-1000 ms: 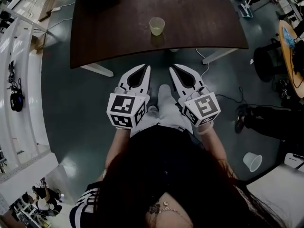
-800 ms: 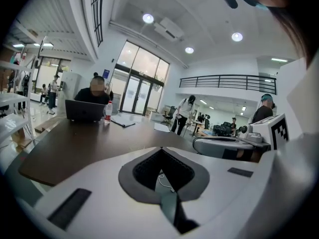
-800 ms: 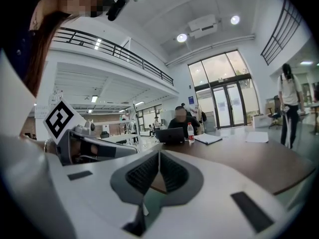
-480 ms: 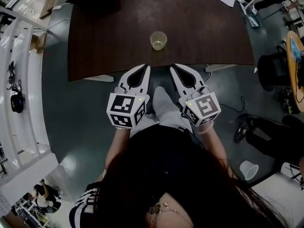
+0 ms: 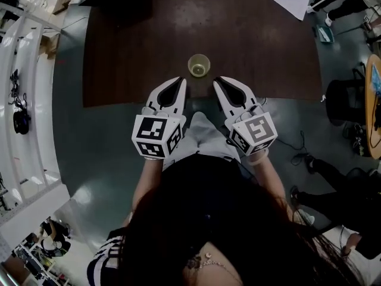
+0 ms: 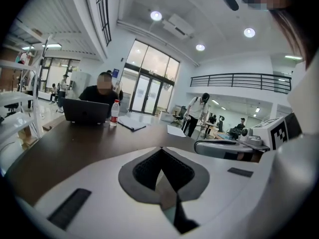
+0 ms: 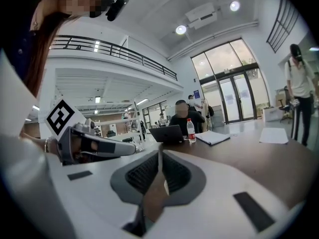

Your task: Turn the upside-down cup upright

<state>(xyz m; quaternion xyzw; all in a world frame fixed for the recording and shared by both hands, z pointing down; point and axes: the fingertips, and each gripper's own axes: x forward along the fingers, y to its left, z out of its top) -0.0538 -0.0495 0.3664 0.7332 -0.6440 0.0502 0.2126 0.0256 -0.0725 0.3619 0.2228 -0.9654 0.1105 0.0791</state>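
**Cup sits dead centre, just ahead of both grippers**

The cup (image 5: 199,65) stands on end on the dark table (image 5: 137,46), close to its near edge, so its long axis runs straight up and down. It lies just beyond the tips of the left gripper (image 5: 180,82) and right gripper (image 5: 219,82), pretty much midway between them, so neither looks clearly nearer. Both sets of jaws are pressed together with nothing in them, so whichever one goes in probably needs to spread first.
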